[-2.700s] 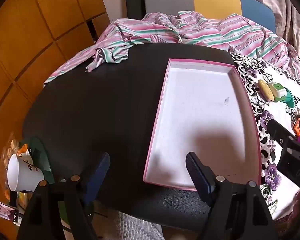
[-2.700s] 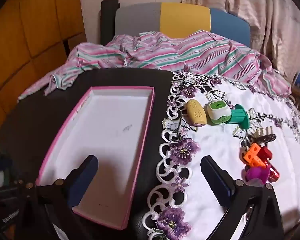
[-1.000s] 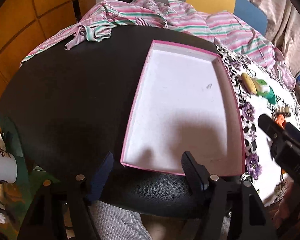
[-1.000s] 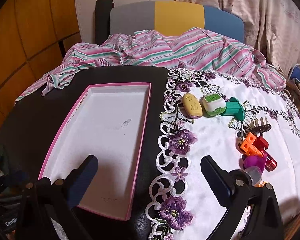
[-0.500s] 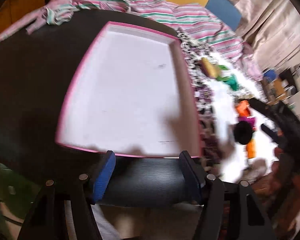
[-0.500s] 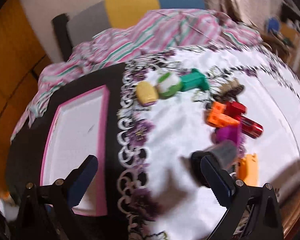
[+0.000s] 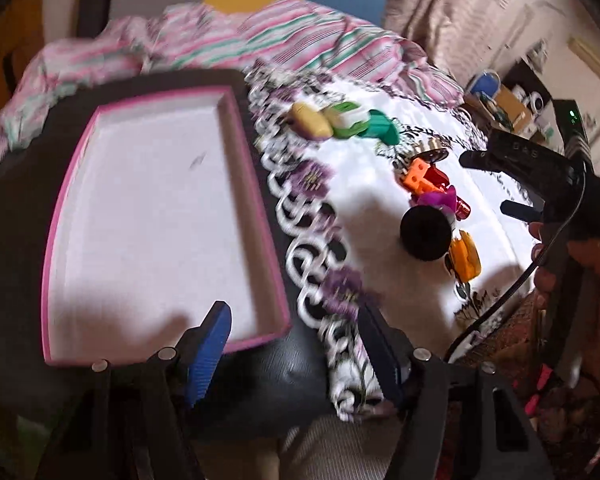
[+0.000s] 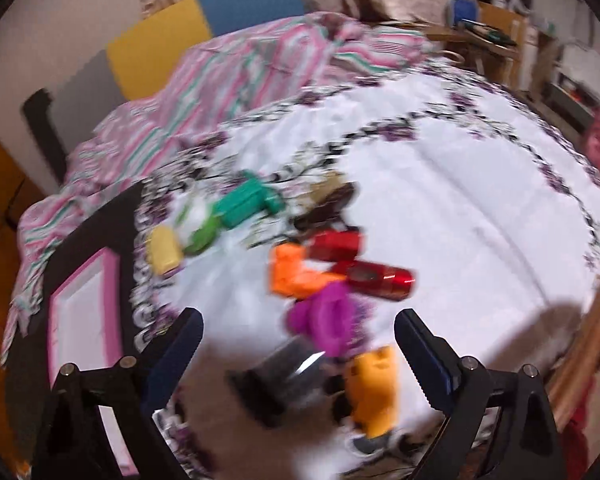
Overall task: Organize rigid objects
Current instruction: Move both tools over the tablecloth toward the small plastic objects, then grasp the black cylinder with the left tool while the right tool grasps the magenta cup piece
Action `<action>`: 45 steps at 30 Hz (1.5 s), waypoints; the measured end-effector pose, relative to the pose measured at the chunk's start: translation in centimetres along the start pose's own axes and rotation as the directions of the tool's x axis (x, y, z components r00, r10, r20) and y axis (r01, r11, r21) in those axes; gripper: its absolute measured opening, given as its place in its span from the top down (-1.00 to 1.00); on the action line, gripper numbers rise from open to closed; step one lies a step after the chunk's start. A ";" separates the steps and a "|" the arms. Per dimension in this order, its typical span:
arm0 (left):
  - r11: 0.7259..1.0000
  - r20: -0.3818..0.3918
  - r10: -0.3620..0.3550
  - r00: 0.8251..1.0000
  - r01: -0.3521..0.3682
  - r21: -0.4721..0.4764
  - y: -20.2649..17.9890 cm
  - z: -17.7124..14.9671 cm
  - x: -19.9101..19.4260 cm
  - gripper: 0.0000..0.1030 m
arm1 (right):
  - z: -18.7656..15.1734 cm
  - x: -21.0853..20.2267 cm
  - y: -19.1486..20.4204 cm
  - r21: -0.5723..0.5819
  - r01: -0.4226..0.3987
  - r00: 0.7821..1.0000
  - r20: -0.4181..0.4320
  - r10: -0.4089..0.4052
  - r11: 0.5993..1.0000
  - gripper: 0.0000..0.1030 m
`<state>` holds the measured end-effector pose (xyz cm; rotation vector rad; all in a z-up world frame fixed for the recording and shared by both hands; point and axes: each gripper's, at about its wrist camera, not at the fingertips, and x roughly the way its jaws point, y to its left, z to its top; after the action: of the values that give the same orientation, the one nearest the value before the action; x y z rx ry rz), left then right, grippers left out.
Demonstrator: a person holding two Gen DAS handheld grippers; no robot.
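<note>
A pink-rimmed white tray point(image 7: 256, 184) lies empty on the black table, also at the left edge of the right wrist view point(image 8: 60, 300). On the white embroidered cloth point(image 8: 460, 208) lie small objects: a yellow oval piece point(image 8: 164, 250), a green-white case point(image 8: 198, 226), a teal piece point(image 8: 246, 198), an orange block point(image 8: 292, 272), red cylinders point(image 8: 376, 276), a purple piece point(image 8: 328, 320), a dark cylinder point(image 8: 284, 372) and an orange-yellow piece point(image 8: 374, 390). My left gripper point(image 7: 296, 344) is open over the tray's near right corner. My right gripper point(image 8: 298, 352) is open just above the purple and dark pieces, and shows in the left wrist view point(image 7: 500, 184).
A striped pink and green cloth point(image 8: 236, 68) is bunched at the back of the table. A chair with grey, yellow and blue panels point(image 8: 204, 20) stands behind it. Cluttered shelves point(image 8: 500, 20) stand at the far right. The table's near edge is just below both grippers.
Both grippers have swung to the right. The right gripper has moved from beside the tray to over the cluster of small objects. Both stay open.
</note>
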<state>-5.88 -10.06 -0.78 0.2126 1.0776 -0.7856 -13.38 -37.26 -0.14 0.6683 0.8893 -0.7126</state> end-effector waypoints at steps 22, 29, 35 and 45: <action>0.911 -0.089 -0.155 0.984 0.177 0.373 -12.6 8.7 9.9 -0.10 | 0.1 -0.5 -6.0 0.243 -0.134 0.989 0.097 0.114 0.961 -0.59; 0.886 -0.107 -0.128 0.986 0.163 0.435 -14.1 7.8 11.8 -0.11 | -0.1 -0.4 -6.1 0.237 -0.144 0.988 0.092 0.125 0.961 -0.59; 0.911 -0.047 -0.083 0.995 0.095 0.401 -11.3 7.3 10.7 -0.07 | -0.1 0.1 -5.7 0.215 -0.137 0.990 0.061 0.126 0.967 -0.64; 0.944 -0.072 -0.106 0.992 0.123 0.306 -9.0 7.7 9.7 -0.03 | -0.2 0.2 -5.5 0.215 -0.145 0.989 0.061 0.135 0.966 -0.65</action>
<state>-4.14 -25.04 -3.42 0.4433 1.0210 -1.0597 -17.72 -40.41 -1.59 0.8990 0.7195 -0.7017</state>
